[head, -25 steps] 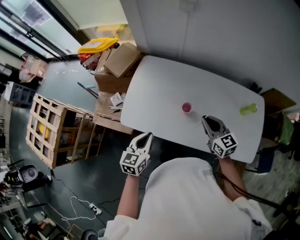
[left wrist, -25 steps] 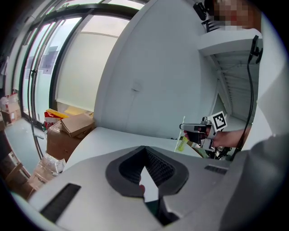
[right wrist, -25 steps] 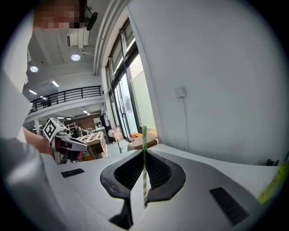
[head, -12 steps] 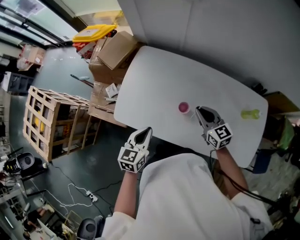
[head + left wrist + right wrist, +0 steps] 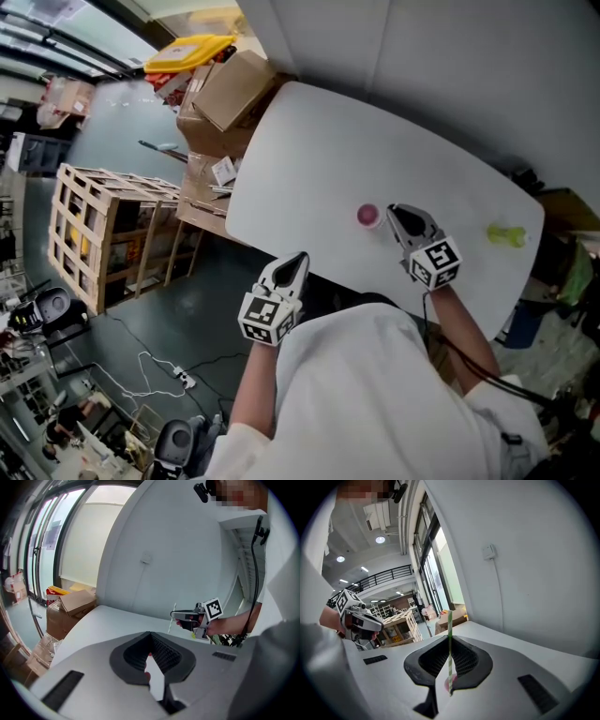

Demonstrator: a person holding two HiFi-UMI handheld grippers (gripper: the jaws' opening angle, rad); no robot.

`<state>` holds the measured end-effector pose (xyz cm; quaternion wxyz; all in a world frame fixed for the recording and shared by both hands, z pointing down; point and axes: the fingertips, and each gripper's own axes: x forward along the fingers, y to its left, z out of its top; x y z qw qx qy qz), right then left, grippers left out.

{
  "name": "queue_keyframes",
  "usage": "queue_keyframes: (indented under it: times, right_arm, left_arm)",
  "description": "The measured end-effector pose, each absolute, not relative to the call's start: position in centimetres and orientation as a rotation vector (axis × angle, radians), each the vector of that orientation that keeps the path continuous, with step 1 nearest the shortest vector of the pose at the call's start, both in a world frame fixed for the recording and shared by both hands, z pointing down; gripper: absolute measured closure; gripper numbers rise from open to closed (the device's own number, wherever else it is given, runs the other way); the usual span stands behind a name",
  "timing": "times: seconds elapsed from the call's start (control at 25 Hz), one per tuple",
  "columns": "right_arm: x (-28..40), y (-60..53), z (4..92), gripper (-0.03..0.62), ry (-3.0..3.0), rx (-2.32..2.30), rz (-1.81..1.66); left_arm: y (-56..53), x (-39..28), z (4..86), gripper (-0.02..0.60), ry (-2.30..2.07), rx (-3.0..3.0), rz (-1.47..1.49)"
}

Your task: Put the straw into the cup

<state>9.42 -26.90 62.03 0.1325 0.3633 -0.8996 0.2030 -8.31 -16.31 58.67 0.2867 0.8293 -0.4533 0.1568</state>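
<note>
A small pink cup stands near the front edge of the white table. My right gripper hovers just right of it, shut on a green-and-white striped straw held upright between the jaws. In the right gripper view a bit of pink cup shows low behind the straw. The left gripper view shows the straw sticking up from the right gripper. My left gripper hangs off the table's front edge, shut, with nothing in it.
A green object lies at the table's right end. Cardboard boxes and a yellow lid sit beyond the left end, with a wooden crate on the floor. A grey wall runs behind the table.
My right gripper with the straw has moved left, closer to the pink cup. The left gripper has stayed at the table's front edge.
</note>
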Motion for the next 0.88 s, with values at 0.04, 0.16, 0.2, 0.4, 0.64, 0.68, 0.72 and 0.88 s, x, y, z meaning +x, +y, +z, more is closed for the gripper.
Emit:
queue_keyframes:
  times: [0.04, 0.16, 0.2, 0.4, 0.64, 0.68, 0.72, 0.88]
  right_arm:
    - [9.3, -27.1, 62.3, 0.551, -2.61, 1.049, 0.592]
    - [8.9, -27.8, 63.0, 0.551, -2.607, 1.044, 0.599]
    - [8.8, -27.9, 63.3, 0.551, -2.604, 1.043, 0.602]
    - [8.2, -28.5, 64.9, 0.551, -2.586, 1.053, 0.612]
    - [7.8, -29.2, 66.5, 0.551, -2.547, 1.075, 0.617]
    - [7.8, -29.3, 66.9, 0.551, -2.538, 1.079, 0.62]
    - [7.8, -29.4, 67.3, 0.551, -2.527, 1.084, 0.622]
    - [7.6, -29.7, 68.4, 0.551, -2.493, 1.103, 0.635]
  left_arm:
    - [-16.4, -8.3, 58.7, 0.58, -1.213, 2.212, 0.422]
    - [-16.8, -8.3, 58.9, 0.58, -1.216, 2.206, 0.424]
    - [-16.8, -8.3, 59.0, 0.58, -1.214, 2.204, 0.423]
    - [-16.8, -8.4, 60.0, 0.58, -1.19, 2.193, 0.43]
    - [-17.3, -8.3, 60.7, 0.58, -1.145, 2.199, 0.434]
    - [-17.4, -8.2, 60.9, 0.58, -1.135, 2.201, 0.434]
    - [-17.5, -8.1, 61.0, 0.58, -1.125, 2.202, 0.435]
    - [-17.6, -8.2, 61.7, 0.58, -1.091, 2.199, 0.443]
